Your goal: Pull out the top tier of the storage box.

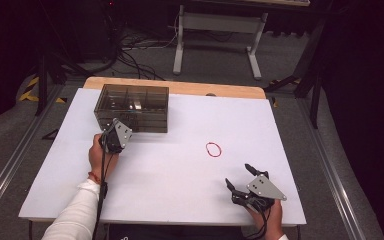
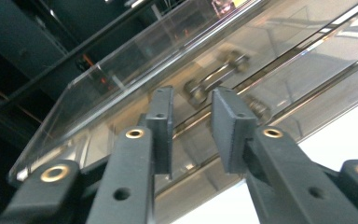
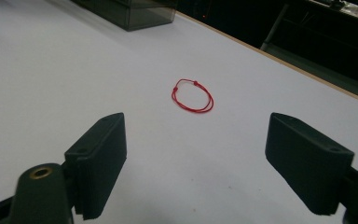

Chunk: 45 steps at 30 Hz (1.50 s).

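the left gripper (image 1: 111, 134) sits at the near face of the smoked clear box (image 1: 132, 107), at the box's near left corner, on the far left part of the white table (image 1: 170, 175). in the left gripper view the two black jaws stand a narrow gap apart, parallel, with the box wall right behind and between them. the pads (image 2: 162, 122) do not visibly press on anything; a small metal latch or hinge (image 2: 214, 79) shows through the wall just beyond the gap. whether the jaws touch the box front cannot be told.

the right gripper (image 1: 241, 177) rests near the table's near right edge, its jaws spread wide with nothing between them. in the right gripper view the red string loop (image 3: 192, 95) lies flat on the table straight ahead of the jaws, well apart from them and centred on the gap. the loop is a slightly flattened oval; in the high view its long axis runs roughly away from the person, tilted a little to the right.

key relation: the red string loop (image 1: 213, 149) lies ahead of the right gripper and slightly to its left, between that gripper and the box. the right gripper is clearly the nearer one. the box is well apart from the loop, to its far left. judged from this layout, a forward reach by the right gripper meets the loop.
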Tool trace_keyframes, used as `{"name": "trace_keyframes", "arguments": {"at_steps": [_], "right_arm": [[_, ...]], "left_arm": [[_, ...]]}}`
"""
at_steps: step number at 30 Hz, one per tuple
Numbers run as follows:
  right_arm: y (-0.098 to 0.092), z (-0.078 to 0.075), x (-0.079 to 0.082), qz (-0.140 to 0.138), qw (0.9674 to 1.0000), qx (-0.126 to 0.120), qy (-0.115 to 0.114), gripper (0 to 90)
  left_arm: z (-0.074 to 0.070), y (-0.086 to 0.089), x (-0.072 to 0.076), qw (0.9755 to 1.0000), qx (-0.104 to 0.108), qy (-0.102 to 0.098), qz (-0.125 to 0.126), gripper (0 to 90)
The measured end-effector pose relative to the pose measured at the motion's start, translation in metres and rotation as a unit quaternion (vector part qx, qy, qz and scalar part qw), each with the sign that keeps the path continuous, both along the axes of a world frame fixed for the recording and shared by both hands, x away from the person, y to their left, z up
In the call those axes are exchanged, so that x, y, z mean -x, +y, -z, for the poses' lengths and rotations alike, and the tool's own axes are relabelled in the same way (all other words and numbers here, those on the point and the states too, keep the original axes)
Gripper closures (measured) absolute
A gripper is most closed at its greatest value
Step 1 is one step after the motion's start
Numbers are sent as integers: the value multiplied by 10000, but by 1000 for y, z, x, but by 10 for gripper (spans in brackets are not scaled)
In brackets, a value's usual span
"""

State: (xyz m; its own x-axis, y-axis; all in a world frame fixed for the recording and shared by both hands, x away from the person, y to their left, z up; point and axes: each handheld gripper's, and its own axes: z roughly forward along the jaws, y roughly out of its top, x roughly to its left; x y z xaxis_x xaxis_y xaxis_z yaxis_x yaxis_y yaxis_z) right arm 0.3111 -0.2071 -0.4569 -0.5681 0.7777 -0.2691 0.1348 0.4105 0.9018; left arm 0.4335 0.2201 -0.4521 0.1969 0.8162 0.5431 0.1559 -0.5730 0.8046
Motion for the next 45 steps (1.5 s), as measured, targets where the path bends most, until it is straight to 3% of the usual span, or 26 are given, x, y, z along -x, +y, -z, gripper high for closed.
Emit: {"name": "trace_keyframes", "arguments": {"at_steps": [3, 5, 6, 14, 29, 37, 43, 45], "right_arm": [[2, 1, 0, -63, 9999, 109, -15, 219], [2, 1, 1, -79, 9999, 140, -26, 220], [2, 1, 1, -86, 9999, 138, -26, 220], [2, 0, 2, -140, 9998, 147, -30, 229], [-5, -3, 3, -54, 10000, 18, -81, 231], [-4, -5, 4, -69, 9999, 29, -95, 229], [-3, -5, 4, -78, 9999, -8, -64, 233], [-3, -6, 4, -91, 9999, 3, -63, 240]], "left_arm": [[1, -1, -1, 9999, -122, -26, -60, 780], [2, 2, -1, 9999, -83, -25, -75, 792], [3, 0, -2, 9998, -162, -45, -110, 796], [4, -2, 0, 9995, -207, -142, -188, 803], [2, -2, 9, 9998, -107, 21, -176, 798], [3, 0, 19, 9999, -157, -29, -63, 793], [-2, 7, 27, 9996, 147, 122, 185, 766], [-6, 11, 31, 9989, 364, 124, 255, 791]]}}
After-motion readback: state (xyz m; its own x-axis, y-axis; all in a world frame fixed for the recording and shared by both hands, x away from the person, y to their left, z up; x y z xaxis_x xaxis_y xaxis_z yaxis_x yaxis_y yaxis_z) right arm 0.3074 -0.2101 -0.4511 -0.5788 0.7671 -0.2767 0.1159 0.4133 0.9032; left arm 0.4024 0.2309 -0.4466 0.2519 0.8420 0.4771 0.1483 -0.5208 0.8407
